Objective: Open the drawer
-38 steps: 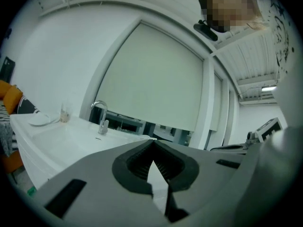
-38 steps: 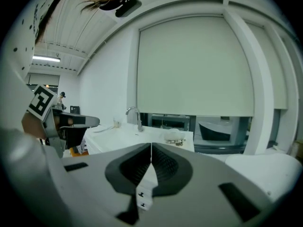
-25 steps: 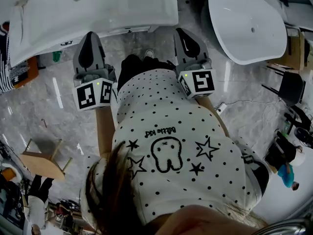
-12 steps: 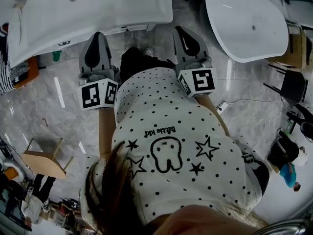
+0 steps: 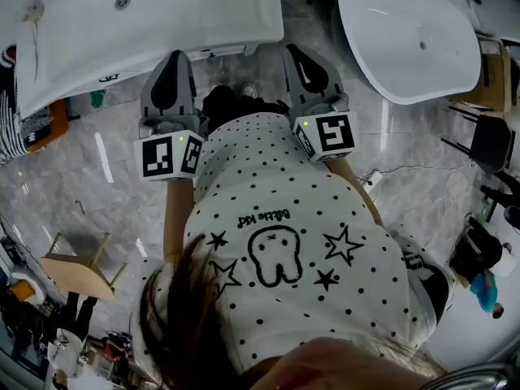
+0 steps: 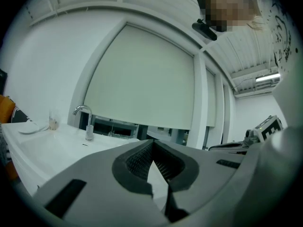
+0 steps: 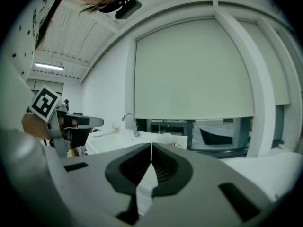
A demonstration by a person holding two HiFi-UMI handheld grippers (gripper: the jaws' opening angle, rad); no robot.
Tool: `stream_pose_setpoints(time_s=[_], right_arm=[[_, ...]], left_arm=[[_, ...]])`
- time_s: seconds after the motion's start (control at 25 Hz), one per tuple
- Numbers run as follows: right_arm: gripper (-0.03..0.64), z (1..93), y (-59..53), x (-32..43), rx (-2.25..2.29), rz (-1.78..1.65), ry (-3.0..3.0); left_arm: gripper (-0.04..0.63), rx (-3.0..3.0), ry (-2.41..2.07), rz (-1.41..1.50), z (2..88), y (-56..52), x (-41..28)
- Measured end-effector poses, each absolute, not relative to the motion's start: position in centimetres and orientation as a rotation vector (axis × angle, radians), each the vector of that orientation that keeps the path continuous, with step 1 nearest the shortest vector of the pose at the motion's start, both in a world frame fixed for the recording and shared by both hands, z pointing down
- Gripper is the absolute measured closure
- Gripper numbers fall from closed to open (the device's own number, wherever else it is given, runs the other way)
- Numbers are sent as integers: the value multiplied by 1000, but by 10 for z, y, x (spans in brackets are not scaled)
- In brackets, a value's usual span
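The white vanity with its basin (image 5: 162,15) fills the upper left of the head view; its front edge (image 5: 219,49) lies just beyond both grippers, and I cannot make out a drawer front. My left gripper (image 5: 173,55) points at that edge, shut and holding nothing. My right gripper (image 5: 294,49) is beside it, also shut and holding nothing. In the left gripper view the jaws (image 6: 152,144) meet over the vanity top (image 6: 42,141) with its tap (image 6: 87,122). In the right gripper view the jaws (image 7: 151,145) meet in front of the same tap (image 7: 129,119).
A white bathtub (image 5: 406,39) stands at the upper right. A wooden stool (image 5: 77,266) is on the marble floor at the lower left. A black chair (image 5: 487,140) and a cable (image 5: 406,169) are at the right. A large blind-covered window (image 6: 142,79) is behind the vanity.
My left gripper has shifted to the right in the head view, closer to the right one. The right gripper has stayed put. Both stayed shut.
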State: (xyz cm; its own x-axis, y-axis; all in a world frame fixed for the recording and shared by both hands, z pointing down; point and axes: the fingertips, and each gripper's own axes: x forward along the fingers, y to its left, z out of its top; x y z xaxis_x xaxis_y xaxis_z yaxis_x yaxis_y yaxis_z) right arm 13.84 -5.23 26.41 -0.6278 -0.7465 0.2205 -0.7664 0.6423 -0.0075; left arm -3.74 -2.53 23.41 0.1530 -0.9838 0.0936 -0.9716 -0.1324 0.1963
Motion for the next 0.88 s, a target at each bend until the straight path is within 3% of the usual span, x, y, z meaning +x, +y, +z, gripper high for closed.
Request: stream_pose_setpoints(time_s=[0.88], right_arm=[[601, 277, -76, 143, 1268, 150, -2655]], left_arm=[[591, 2161, -1906, -15, 269, -37, -47]])
